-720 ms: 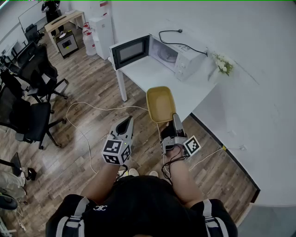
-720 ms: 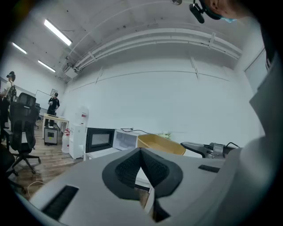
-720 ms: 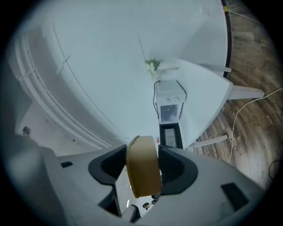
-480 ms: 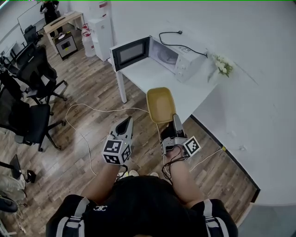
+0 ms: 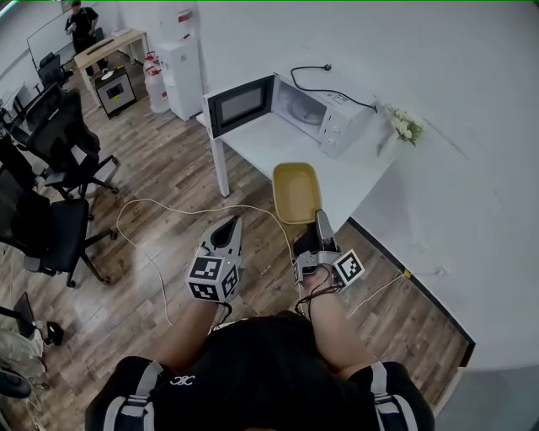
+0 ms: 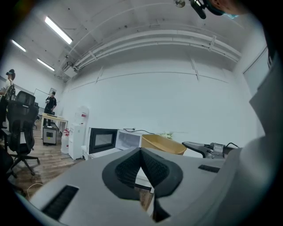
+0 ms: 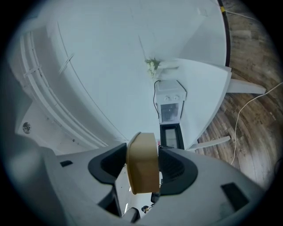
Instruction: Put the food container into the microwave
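Food container [image 5: 296, 192]: yellow, shallow, oblong, held off any surface at the near edge of the table [image 5: 268, 136], well short of the microwave [image 5: 330, 108]; open side up in the head view, nothing visible inside

Right gripper [image 5: 319, 220]: jaws clamped on the container's near wall, one pad on each face, as the right gripper view shows with the yellow wall [image 7: 142, 163] between them; container reaches forward from the tips toward the table

Left gripper [image 5: 228, 225]: jaws pressed together with nothing between them, pads meeting in a point [image 6: 141, 155]; carried over the floor, beside and apart from the right gripper

Microwave: white, on the far part of the white table, door [image 5: 240, 104] swung wide to the left, cavity exposed; black power cord [image 5: 333, 87] trails behind it along the tabletop

Flowers [image 5: 404, 123]: small white bunch at the table's wall side

Floor: wood planks, a pale cable [image 5: 168, 206] looping across it

Background: black office chairs [image 5: 52, 126] at left, white water dispenser [image 5: 184, 61] by the wall, a person [image 5: 82, 22] standing far off
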`<state>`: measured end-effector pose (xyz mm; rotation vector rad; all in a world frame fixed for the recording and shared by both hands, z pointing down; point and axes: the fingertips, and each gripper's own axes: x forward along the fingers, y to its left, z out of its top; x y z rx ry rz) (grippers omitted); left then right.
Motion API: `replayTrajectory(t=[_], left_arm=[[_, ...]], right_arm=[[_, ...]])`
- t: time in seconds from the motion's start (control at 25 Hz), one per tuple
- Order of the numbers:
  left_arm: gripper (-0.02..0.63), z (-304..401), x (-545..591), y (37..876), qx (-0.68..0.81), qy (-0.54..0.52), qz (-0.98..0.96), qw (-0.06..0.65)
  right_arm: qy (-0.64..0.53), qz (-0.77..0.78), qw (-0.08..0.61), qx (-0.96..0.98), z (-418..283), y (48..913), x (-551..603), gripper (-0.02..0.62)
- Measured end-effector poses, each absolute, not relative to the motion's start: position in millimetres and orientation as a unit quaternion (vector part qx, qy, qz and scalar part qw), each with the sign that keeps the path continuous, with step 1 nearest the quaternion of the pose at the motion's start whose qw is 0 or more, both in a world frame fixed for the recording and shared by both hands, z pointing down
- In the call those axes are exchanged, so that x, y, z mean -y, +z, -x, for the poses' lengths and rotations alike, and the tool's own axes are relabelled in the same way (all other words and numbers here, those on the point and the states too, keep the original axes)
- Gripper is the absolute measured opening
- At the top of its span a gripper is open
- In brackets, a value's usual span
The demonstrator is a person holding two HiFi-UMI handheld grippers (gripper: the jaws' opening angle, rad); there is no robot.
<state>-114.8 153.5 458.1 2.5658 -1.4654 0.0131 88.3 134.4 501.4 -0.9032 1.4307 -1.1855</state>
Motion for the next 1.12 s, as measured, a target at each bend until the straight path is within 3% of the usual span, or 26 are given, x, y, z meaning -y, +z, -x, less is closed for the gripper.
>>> replayTrajectory(t=[0.64,1.12], left_arm=[[0.003,162,-145,463,0.512,-0.001,-0.854,0.093],[0.003,168,-77,480,0.528,0.013,-0.843,0.1]], right_arm=[[-0.477,0.394,0.526,-0.584,-85,507,-108,0.23],[-0.486,0.398,0.536,-0.564,-94,529,-40,0.23]])
